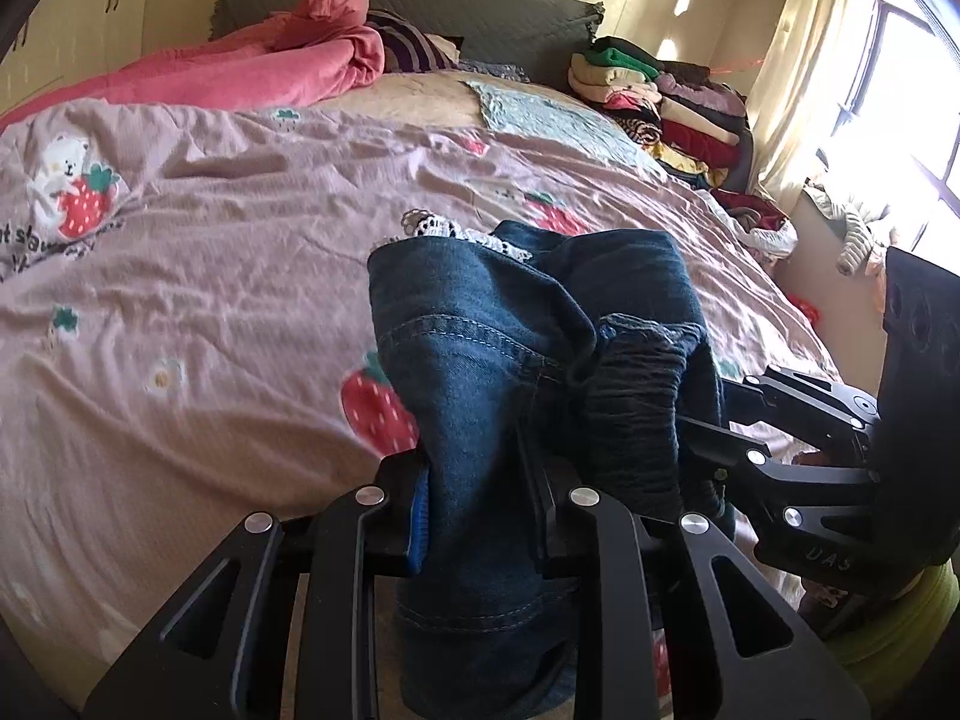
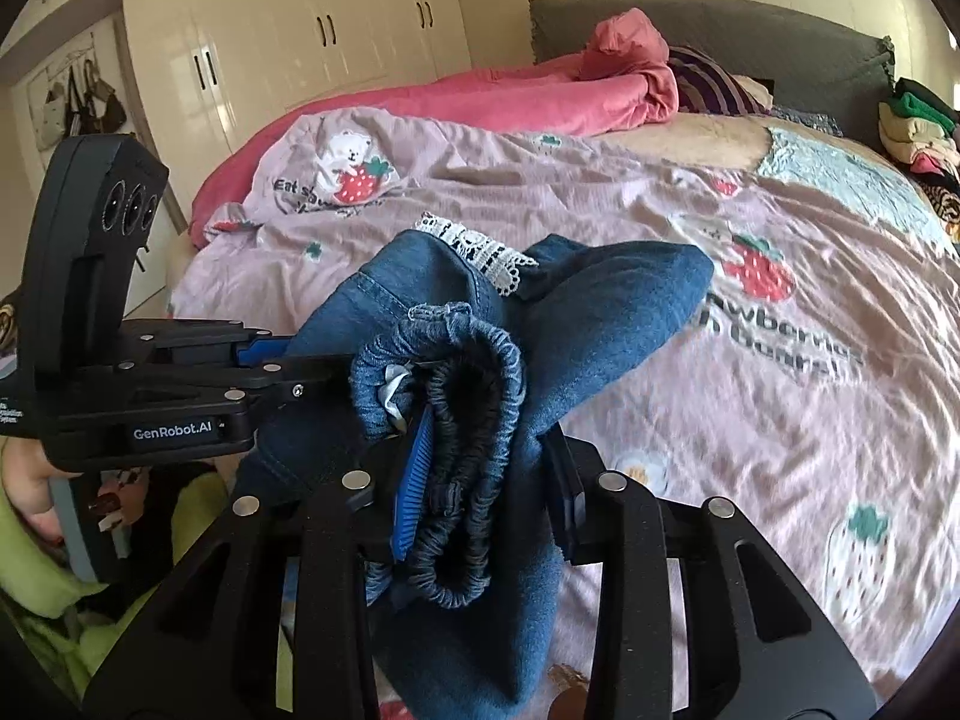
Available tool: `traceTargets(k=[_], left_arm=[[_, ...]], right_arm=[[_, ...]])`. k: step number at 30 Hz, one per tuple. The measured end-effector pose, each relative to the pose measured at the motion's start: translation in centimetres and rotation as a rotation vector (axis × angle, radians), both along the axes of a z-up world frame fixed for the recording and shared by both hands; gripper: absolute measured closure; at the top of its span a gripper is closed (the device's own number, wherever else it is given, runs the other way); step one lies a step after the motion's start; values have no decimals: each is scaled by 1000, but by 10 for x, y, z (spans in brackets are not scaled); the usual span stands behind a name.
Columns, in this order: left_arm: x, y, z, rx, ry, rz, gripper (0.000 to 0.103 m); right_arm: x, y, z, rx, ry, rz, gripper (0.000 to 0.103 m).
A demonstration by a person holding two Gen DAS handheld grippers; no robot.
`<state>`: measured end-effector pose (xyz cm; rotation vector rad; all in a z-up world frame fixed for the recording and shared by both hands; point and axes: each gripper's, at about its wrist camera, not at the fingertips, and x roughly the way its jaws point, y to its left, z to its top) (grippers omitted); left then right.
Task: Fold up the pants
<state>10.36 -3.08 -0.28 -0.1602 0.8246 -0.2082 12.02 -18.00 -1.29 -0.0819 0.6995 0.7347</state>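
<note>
Dark blue denim pants with elastic waistband, bunched, raised above pink strawberry-print bedspread. Left gripper and right gripper both clamped on the waistband, side by side.

Both hand-held tools are matte black: each shows flat linkage bars with long triangular cut-outs, joined by round silver pivot pins, and blue ribbed pads line the inner faces of the jaws. The left gripper, seen from the right wrist camera, carries a white "GenRobot.AI" label on its side and a tall black camera housing with three small round lenses. The right gripper, seen from the left wrist camera, has faint raised letters on its body, and the person holding them wears a bright yellow-green sleeve.
</note>
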Motion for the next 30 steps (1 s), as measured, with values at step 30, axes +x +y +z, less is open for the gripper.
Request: traceTargets(k=[30], left_arm=[[66, 15, -21, 9, 48, 29, 80]], right_arm=[[62, 14, -19, -12, 59, -45, 76]])
